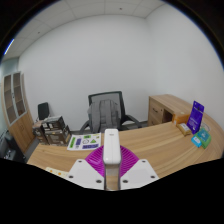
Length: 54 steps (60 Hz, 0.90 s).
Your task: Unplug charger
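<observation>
Between the fingers of the gripper (112, 172), a white charger (111, 152) stands upright, purple pads (97, 160) close against both its sides; the tongs look clenched on it. Whether its base sits in a socket cannot be told. Beyond lies a wooden desk (160, 148), with a green-and-white pack (84, 141) just ahead. A purple box (196, 116) stands far off to one side. A grey chair (107, 110) sits behind the desk. A shelf (50, 130) stands by the wall.

White charger (112, 153) between magenta pads (95, 160). Light wood desk (160, 145). Grey office chair (107, 108). Purple box (196, 115) at desk's right edge. White walls (90, 50).
</observation>
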Available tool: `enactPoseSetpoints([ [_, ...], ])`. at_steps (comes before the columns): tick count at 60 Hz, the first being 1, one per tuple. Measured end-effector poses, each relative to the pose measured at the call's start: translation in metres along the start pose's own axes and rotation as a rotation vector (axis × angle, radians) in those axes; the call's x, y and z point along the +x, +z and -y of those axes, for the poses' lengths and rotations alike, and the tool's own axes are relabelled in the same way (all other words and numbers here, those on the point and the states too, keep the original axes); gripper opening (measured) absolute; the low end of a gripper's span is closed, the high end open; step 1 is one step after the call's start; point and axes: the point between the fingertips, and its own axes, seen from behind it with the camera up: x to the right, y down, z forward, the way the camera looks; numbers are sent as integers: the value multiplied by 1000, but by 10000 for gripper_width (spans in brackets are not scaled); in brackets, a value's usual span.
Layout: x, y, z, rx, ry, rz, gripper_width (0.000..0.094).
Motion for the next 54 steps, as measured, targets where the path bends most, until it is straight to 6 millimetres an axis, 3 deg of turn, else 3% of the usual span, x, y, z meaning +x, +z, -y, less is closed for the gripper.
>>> enactPoseSetpoints([
  [7, 39, 25, -71, -148, 9, -26, 168],
  [16, 61, 33, -132, -283, 140, 4, 203],
  [23, 74, 29, -131, -257, 132, 25, 267],
  [30, 98, 22, -146, -296, 70, 7, 588],
  [37, 123, 13, -160, -338, 35, -24, 845],
  [46, 146, -5, -139, -287, -88, -81, 857],
  [54, 144, -46, -107, -252, -154, -116, 859],
])
